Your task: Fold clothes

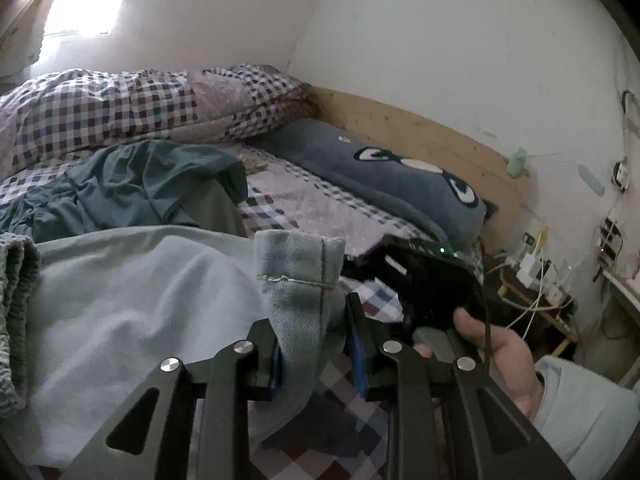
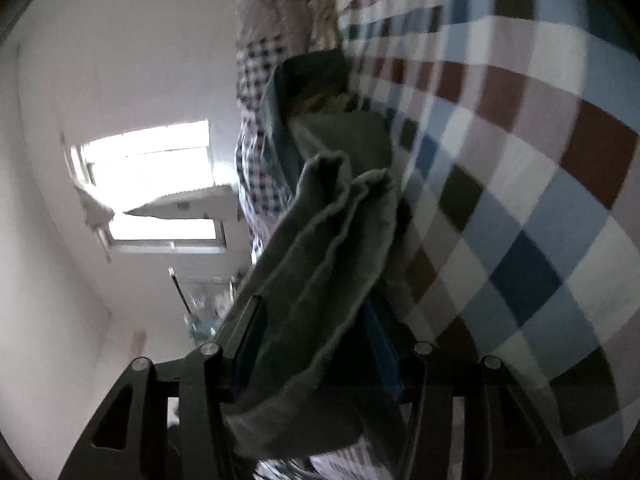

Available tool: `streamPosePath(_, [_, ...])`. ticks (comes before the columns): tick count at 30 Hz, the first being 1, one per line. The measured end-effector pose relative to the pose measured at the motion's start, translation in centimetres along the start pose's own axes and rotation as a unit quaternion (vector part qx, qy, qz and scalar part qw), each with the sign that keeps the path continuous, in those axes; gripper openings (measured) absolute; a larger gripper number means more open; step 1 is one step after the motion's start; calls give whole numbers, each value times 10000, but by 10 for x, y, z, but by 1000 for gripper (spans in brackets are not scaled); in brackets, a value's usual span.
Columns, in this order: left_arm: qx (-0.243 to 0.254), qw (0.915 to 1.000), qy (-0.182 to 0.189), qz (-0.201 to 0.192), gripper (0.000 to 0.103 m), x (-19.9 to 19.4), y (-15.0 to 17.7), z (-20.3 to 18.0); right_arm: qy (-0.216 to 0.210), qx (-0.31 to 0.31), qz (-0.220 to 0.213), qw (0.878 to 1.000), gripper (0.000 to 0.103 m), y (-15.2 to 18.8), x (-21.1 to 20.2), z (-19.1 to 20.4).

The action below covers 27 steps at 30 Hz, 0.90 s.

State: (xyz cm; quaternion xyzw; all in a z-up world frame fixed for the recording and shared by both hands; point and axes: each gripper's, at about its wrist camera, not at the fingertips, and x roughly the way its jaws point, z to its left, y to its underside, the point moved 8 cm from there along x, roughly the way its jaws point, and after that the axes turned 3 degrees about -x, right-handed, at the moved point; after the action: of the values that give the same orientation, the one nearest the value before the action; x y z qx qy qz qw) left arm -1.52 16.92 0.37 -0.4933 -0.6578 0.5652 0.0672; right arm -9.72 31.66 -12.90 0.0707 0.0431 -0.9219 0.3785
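Currently both grippers, left gripper (image 1: 314, 344) and right gripper (image 2: 316, 336), are clenched on the pale blue denim trousers (image 1: 120, 300) draped over the checked bed sheet (image 1: 280, 200); limp, moderately heavy cloth, best gripped at stitched hems.

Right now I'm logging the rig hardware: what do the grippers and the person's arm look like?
Both grippers, left gripper and right gripper, are black metal linkages with silver rivets and blue finger pads. A bare hand shows a pale blue sleeve and a thin black cable.
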Motion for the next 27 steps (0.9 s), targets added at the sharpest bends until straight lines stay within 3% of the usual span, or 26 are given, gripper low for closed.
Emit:
streamPosePath(10, [526,9981,-205,226,30,11,21,-18,69,-48,-84,9999,53,-16,13,-3])
streamPosePath(22, [762,9961,-431,101,30,-4,16,-15,1255,-743,421,9884,53,-19,16,-2])
streamPosePath(27, [720,9963,-465,-90,30,-13,8,-14,998,-467,500,9927,56,-17,20,-2])
